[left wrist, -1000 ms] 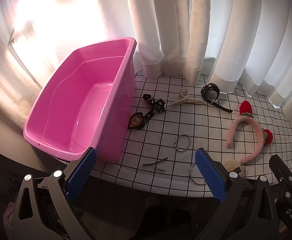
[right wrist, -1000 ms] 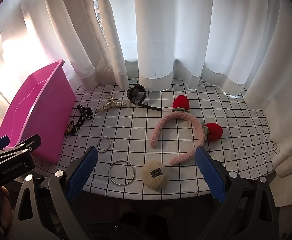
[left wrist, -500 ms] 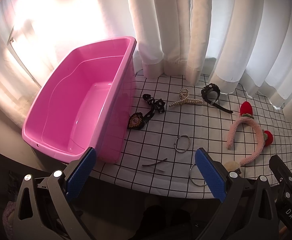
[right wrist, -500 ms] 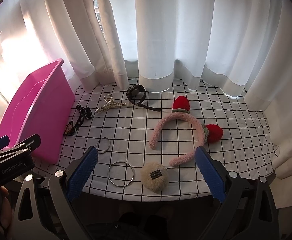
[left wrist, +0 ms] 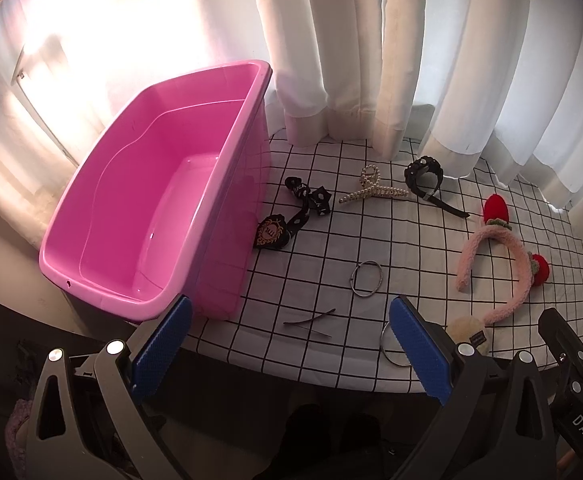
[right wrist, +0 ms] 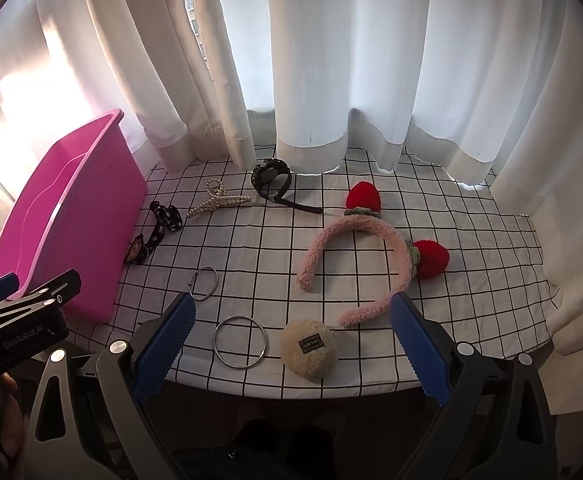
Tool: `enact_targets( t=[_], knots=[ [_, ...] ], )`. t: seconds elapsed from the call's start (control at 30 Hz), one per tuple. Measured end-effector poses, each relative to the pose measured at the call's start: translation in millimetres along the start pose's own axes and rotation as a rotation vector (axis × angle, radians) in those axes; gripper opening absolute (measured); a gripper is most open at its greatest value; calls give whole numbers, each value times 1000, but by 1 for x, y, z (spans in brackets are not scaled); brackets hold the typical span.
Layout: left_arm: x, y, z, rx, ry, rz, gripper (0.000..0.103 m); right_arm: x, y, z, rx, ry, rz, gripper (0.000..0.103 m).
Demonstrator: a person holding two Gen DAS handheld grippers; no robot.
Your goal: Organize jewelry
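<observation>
An empty pink bin [left wrist: 131,200] [right wrist: 71,216] stands at the left of the checkered cloth. Spread over the cloth are a black ribbon bow [left wrist: 303,208] [right wrist: 159,224], a pearl hair claw [left wrist: 371,192] [right wrist: 215,202], a black watch [left wrist: 425,174] [right wrist: 271,176], a pink strawberry headband [left wrist: 507,240] [right wrist: 371,228], a small ring [left wrist: 352,280] [right wrist: 216,280], hair pins [left wrist: 309,322], a large bangle [right wrist: 215,340] and a beige pompom [right wrist: 309,348]. My left gripper [left wrist: 291,344] hangs open before the bin's near corner. My right gripper [right wrist: 293,340] is open over the bangle and pompom.
White curtains [right wrist: 311,80] close off the back and right of the table. The table's front edge [right wrist: 291,394] runs just under both grippers. The left gripper's body [right wrist: 23,312] shows at the left of the right wrist view, with a hand below it.
Both views drift only slightly. Nothing on the cloth has moved, and both grippers stay open and hold nothing.
</observation>
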State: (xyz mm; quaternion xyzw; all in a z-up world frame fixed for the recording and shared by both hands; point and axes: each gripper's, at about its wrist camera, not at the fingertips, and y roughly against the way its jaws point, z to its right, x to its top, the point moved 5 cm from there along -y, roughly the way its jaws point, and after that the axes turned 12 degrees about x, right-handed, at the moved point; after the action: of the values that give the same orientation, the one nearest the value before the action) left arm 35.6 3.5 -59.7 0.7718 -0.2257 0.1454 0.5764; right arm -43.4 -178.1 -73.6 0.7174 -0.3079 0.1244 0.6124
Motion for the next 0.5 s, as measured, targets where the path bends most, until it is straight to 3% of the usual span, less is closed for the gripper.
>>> enact_targets(
  t=[0.27,0.5],
  knots=[
    [-15,-18,-1,-5,1,-51,97,-9,-13,7,19,7,-28,93],
    [-43,-45,4,-53,11,-121,97,-24,-34,24,39,-2,-61,93]
  ],
)
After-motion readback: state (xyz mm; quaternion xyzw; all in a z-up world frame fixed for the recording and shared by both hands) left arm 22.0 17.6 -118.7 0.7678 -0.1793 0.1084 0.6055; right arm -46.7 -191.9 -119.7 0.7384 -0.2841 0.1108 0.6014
